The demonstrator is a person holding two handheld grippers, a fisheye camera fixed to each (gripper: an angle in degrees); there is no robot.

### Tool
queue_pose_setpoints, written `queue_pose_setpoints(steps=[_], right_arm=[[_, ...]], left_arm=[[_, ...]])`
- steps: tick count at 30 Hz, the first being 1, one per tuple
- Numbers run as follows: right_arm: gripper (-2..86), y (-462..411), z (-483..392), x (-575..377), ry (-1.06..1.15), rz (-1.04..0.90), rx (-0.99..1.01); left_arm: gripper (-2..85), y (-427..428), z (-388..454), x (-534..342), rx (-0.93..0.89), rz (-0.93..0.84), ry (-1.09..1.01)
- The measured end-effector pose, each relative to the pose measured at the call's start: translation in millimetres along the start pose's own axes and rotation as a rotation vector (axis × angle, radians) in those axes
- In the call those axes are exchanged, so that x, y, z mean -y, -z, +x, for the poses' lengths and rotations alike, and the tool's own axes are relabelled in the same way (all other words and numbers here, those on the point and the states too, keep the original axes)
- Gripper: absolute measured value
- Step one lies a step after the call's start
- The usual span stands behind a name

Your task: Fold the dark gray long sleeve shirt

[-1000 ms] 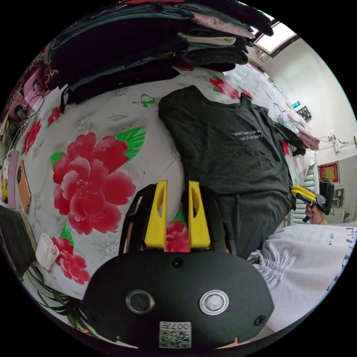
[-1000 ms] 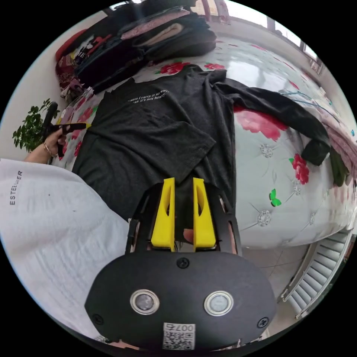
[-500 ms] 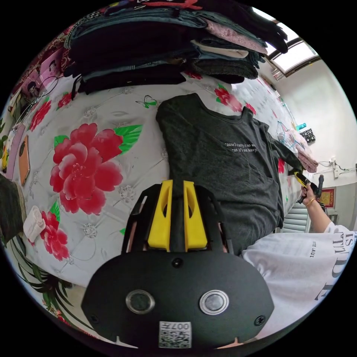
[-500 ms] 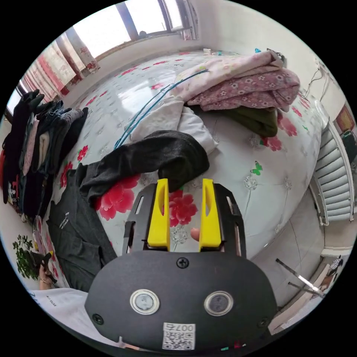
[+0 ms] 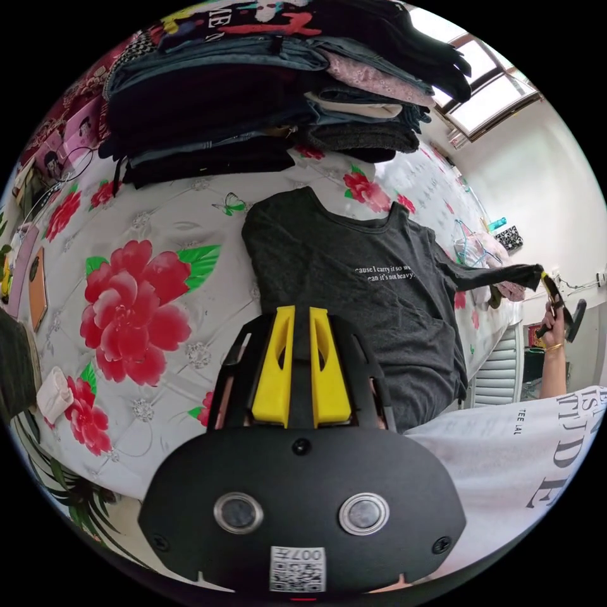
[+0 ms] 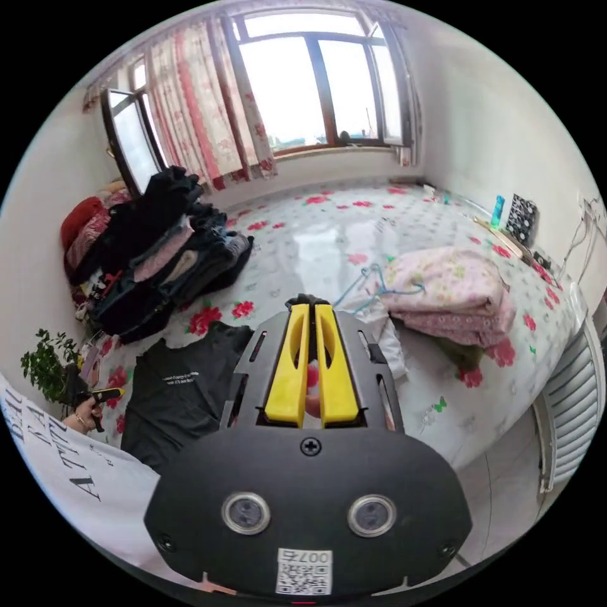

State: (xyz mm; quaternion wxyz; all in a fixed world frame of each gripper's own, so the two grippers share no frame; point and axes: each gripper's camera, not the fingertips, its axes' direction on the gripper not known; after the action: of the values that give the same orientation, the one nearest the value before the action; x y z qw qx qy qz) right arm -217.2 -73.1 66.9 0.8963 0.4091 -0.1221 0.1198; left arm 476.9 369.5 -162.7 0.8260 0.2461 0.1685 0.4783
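Observation:
The dark gray long sleeve shirt (image 5: 360, 284) lies front up on the flowered bed cover (image 5: 139, 208), white lettering across its chest. My left gripper (image 5: 302, 311) is shut on the shirt's lower edge, dark cloth pinched between the yellow jaws. My right gripper (image 5: 551, 292) holds the cuff of one sleeve (image 5: 487, 277), stretched out and lifted off the bed. In the right gripper view the right gripper (image 6: 311, 308) is shut with dark cuff cloth at its tips; the shirt (image 6: 183, 392) and left gripper (image 6: 104, 395) sit low left.
A tall stack of folded clothes (image 5: 265, 95) stands just beyond the shirt's collar. A pink floral blanket (image 6: 449, 291) and a white garment lie farther along the bed. A radiator (image 6: 563, 404) runs beside the bed. The person's white top (image 5: 525, 461) is close by.
The left jaws closed onto the shirt's lower edge. The right gripper swung to the sleeve's cuff, shut on it and raised the sleeve off the bed.

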Motion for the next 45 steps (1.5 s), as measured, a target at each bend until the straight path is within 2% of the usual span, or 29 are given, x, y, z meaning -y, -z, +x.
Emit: queue_pose_setpoints(steps=[4,8,11,13,16,22,28,31,34,37,42,45], right_arm=[[-0.1,32,-85,25,0.251,0.096,0.296],[0.1,24,-178,12,0.482,0.052,0.561],[0.9,-10,-251,-23,0.595,-0.092,0.769],[1.8,-48,-297,-60,0.635,-0.309,0.867],[2.5,-80,-324,-104,0.694,-0.487,0.758],[3.3,-112,-288,-107,0.671,-0.504,0.364],[3.2,-172,-246,-84,0.683,-0.543,0.036],[2.7,-198,-247,-86,0.767,-0.588,-0.026],[1.8,-216,-249,-86,0.820,-0.630,-0.049],[0.6,-220,-244,-82,0.884,-0.659,-0.068],[0.1,-181,-224,-60,0.934,-0.627,0.067],[0.6,-181,-213,-62,0.899,-0.733,0.114]], left_arm=[[4.8,12,-13,0,-0.054,0.037,-0.033],[5.0,24,-32,-14,-0.091,0.059,-0.065],[5.0,30,-54,-31,-0.082,0.061,-0.065],[5.1,32,-70,-43,-0.089,0.054,-0.046],[5.4,38,-98,-62,-0.074,0.034,-0.007],[6.1,43,-124,-75,-0.046,-0.009,-0.045],[7.9,15,-87,-57,-0.085,-0.061,-0.195],[7.0,-5,-61,-50,-0.001,-0.109,-0.293],[2.2,-43,-53,-48,0.149,-0.216,-0.366],[-0.4,-41,-56,-46,0.164,-0.214,-0.424],[-0.5,4,-72,-60,0.102,-0.171,-0.477],[1.0,6,-90,-78,-0.077,-0.233,-0.480]])
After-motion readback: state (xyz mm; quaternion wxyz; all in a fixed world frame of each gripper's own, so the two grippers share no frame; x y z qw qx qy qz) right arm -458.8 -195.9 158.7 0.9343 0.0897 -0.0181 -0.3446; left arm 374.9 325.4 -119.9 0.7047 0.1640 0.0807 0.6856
